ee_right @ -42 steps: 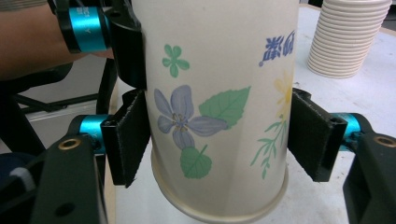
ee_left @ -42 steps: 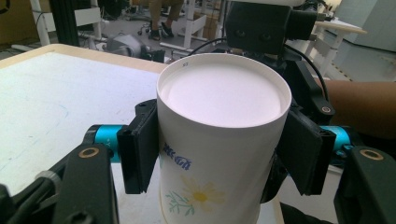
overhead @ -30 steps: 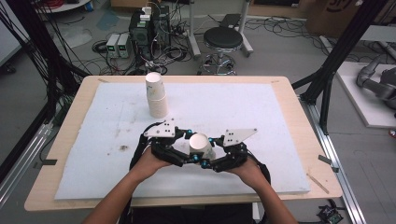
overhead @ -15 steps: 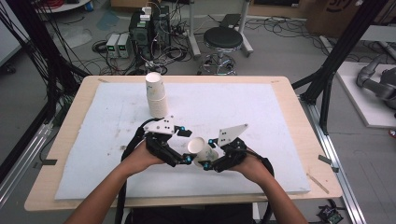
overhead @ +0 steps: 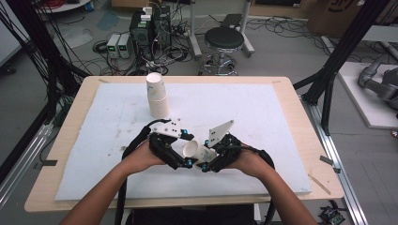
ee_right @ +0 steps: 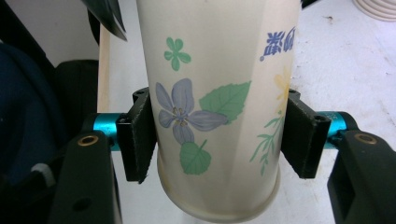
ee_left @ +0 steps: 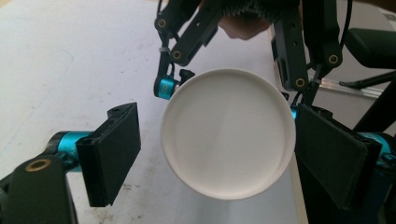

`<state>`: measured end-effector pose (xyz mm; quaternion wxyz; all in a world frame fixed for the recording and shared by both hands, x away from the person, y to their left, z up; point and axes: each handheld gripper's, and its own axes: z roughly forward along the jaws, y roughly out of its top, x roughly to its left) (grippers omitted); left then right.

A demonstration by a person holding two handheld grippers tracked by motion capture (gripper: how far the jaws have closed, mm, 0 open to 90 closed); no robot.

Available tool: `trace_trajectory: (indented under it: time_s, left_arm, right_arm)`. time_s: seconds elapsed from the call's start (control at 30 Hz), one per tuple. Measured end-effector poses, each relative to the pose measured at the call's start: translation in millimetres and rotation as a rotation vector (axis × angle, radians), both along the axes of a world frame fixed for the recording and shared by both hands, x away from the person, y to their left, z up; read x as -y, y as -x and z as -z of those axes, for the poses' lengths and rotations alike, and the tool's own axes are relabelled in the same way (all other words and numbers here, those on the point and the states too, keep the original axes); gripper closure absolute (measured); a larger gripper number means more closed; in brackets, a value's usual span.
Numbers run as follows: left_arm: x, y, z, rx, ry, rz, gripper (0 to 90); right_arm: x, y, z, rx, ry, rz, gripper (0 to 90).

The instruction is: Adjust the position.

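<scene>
Paper cup is lying tilted between the two grippers, above the white mat near the front edge. Right gripper is clamping its flower-printed wall, both pads pressing the sides. Left gripper is standing released: its jaws have just been opening and then easing in slightly, with the cup's closed base between them; the pad on one side is clear of it. The handover to the right appears complete. Placing this cup onto the inverted cup stack, well apart at the rear, is likely remaining.
</scene>
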<state>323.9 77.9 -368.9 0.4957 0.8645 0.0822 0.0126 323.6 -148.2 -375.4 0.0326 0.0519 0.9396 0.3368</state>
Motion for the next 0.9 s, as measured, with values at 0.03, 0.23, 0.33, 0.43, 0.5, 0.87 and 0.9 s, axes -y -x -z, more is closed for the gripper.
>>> trace_trajectory:
  time_s: [0.03, 0.23, 0.33, 0.43, 0.5, 0.87, 0.9]
  left_arm:
    - [0.9, 0.1, 0.8, 0.000, -0.003, 0.003, 16.1]
    - [5.6, -0.9, 4.0, -0.010, -0.038, 0.025, 17.6]
    - [6.2, -1.0, 4.4, -0.011, -0.042, 0.030, 19.5]
    - [6.4, -1.3, 5.9, -0.020, -0.059, 0.040, 21.1]
    - [6.3, -1.8, 6.5, -0.023, -0.069, 0.048, 23.5]
    - [7.0, -1.9, 8.1, -0.029, -0.086, 0.081, 35.8]
    - [6.8, -2.1, 8.0, -0.027, -0.089, 0.083, 36.5]
  right_arm:
    - [0.0, 0.0, 0.0, 0.000, 0.000, 0.000, 36.1]
    - [-7.1, 0.3, -2.9, 0.016, 0.085, -0.017, 36.0]
    - [-8.1, -0.3, -3.1, 0.018, 0.103, -0.020, 36.0]
    - [-9.8, -0.5, -1.7, 0.010, 0.121, -0.024, 35.9]
    - [-11.0, -0.7, -0.4, 0.008, 0.126, -0.026, 35.7]
    - [-16.3, 0.1, -2.5, -0.008, 0.167, -0.057, 35.9]
    - [-17.3, -0.1, -3.4, -0.007, 0.174, -0.060, 36.4]
